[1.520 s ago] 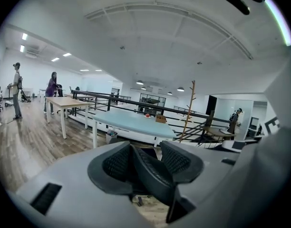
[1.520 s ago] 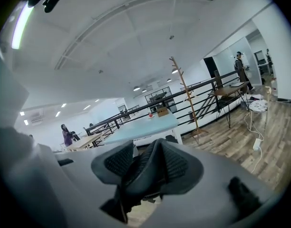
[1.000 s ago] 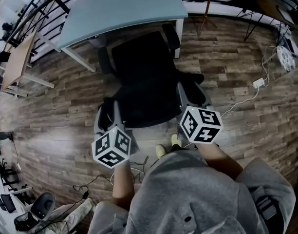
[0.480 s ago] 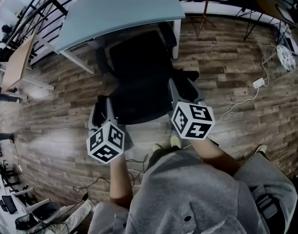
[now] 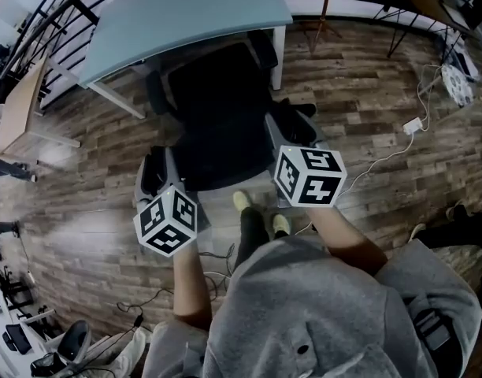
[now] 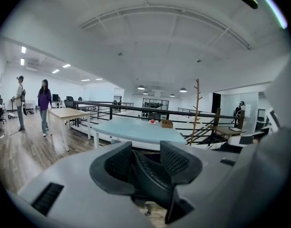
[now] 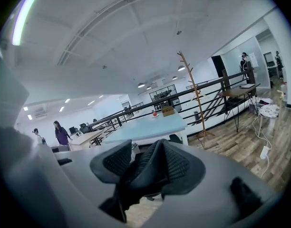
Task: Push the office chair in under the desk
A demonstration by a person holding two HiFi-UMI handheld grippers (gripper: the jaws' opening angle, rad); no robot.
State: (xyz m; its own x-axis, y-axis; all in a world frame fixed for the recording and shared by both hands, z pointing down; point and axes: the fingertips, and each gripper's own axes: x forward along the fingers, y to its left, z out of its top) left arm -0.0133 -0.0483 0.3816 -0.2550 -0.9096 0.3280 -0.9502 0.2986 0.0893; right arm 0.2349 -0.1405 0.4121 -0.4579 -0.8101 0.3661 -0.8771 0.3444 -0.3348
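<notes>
The chair (image 5: 217,124) is black, with a mesh back, two armrests and a star base. It stands upright on the wood floor, back on the near side and seat facing far. Its far end reaches the near edge of the desk (image 5: 186,14); most of it remains outside. The desk has a pale blue-grey top and white legs.

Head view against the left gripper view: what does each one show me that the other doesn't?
Only the head view: the person's grey sweater, their shoes and the white adapter on the floor. Only the left gripper view: the ceiling with its lamps, and the left tongs clamped on the backrest edge. Both: the desk and the office chair.
</notes>
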